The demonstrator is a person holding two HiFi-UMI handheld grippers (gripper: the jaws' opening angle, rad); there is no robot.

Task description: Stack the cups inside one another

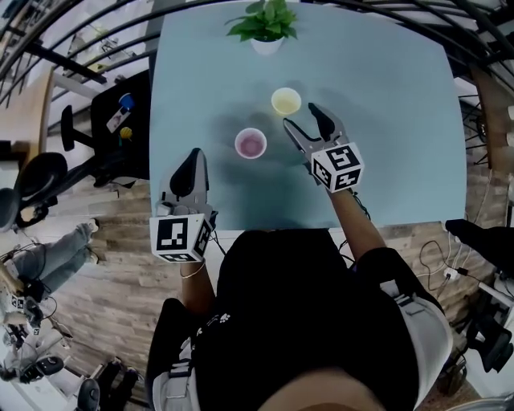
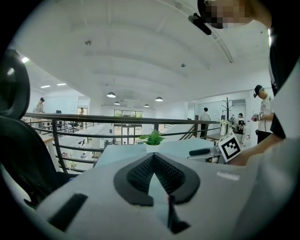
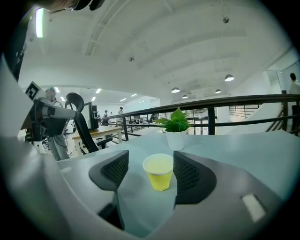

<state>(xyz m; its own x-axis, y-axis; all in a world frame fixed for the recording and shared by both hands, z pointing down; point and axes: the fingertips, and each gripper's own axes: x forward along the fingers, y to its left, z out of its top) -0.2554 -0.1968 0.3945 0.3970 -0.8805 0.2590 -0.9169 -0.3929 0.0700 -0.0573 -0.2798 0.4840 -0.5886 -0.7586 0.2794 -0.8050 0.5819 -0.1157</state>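
- The head view looks from the person's head steeply down on the light blue table [image 1: 385, 144]. It takes in the left gripper [image 1: 193, 156], the right gripper [image 1: 300, 116], the pink cup [image 1: 250, 144], the yellow cup [image 1: 286, 101] and the potted plant [image 1: 265, 24] at the far edge.
- The left gripper view rides low at the table's near edge and faces nearly level across it towards the plant and the railing [image 2: 93, 119]. The right gripper's marker cube [image 2: 230, 146] shows at its right.
- The right gripper view sits close behind the yellow cup and faces the same plant.
- All three views share the table and the plant. The head and right gripper views share the yellow cup.
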